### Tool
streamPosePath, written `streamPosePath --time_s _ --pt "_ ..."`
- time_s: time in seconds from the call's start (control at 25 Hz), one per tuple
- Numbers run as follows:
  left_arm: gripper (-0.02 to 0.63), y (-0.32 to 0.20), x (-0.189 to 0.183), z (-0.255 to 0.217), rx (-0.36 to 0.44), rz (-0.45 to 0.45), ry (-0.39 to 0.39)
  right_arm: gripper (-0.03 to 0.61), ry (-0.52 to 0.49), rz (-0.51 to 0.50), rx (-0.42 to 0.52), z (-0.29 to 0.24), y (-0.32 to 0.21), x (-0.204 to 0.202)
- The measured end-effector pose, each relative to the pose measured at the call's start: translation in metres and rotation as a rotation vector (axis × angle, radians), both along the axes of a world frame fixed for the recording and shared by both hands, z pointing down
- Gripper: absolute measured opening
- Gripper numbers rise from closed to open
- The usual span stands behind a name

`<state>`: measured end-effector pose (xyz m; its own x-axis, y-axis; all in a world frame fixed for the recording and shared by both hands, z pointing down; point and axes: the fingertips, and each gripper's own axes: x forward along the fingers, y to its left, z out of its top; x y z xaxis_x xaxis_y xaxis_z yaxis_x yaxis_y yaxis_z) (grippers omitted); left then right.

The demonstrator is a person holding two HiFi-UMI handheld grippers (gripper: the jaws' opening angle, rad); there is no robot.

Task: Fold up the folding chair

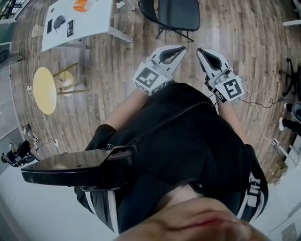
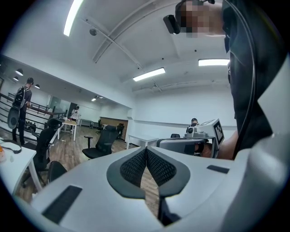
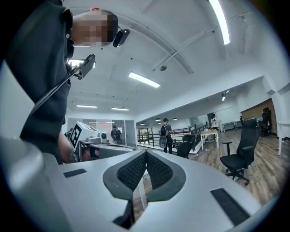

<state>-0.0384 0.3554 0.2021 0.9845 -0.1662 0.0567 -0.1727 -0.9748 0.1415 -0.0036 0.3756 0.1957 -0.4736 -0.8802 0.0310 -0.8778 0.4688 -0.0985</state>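
Two claws, how do they stand?
— Both pressed shut with nothing between them: left claw (image 1: pixel 180 49) and right claw (image 1: pixel 199 51), side by side, held out level in front of the person.
— And the chair?
— The chair (image 1: pixel 178 14) stands on the wood floor (image 1: pixel 235 28) near both tips, apart from them, seat down. A white tabletop (image 1: pixel 94 21) lies to its left.

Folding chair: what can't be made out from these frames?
- Folding chair, head view: partly cut off by top edge; hinges too small.
- Both gripper views: chair not identifiable; left tool and right tool fill the lower picture.
- Small items on white table, head view: too small to name.
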Motion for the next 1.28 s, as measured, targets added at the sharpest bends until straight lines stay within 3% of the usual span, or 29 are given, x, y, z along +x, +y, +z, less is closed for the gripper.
streamPosePath --time_s 0.4,0.8,1.08,1.28 --pt "0.006 -0.088 -0.020 0.011 -0.032 0.040 -0.010 0.009 -0.005 0.062 -0.034 0.008 -0.079 -0.014" --pt "0.006 -0.143 -0.031 0.020 -0.030 0.045 -0.014 0.009 0.014 0.127 -0.072 0.016 -0.120 -0.015" --pt "0.006 -0.153 -0.007 0.029 -0.020 0.036 -0.043 0.011 -0.026 0.104 -0.091 0.024 -0.137 0.011" --pt "0.006 -0.169 0.022 0.026 -0.005 -0.018 -0.061 0.009 -0.037 0.049 -0.075 0.025 -0.154 0.042"
